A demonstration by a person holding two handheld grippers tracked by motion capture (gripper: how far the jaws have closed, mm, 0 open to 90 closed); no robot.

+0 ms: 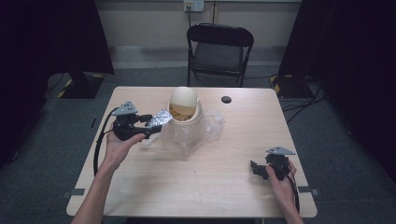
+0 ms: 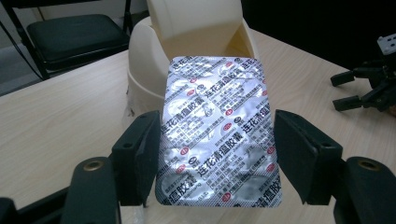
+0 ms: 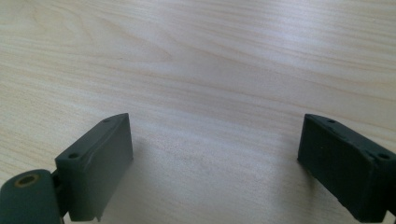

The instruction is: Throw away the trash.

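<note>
one blister pack (image 2: 217, 133) clenched flat in the left gripper (image 2: 217, 158), long axis pointing straight ahead at the open cream bin (image 2: 144, 60) just beyond. right gripper (image 3: 215, 154) released, resting well apart over the table (image 3: 210, 56).

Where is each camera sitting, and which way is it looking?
High view: above the table, looking forward and down; both forearms show.
Left gripper view: rides the left claw, facing the pill sheet and cream bin; own jaws show.
Right gripper view: rides the right claw, facing bare tabletop.
High and left views share bin and sheet.
</note>
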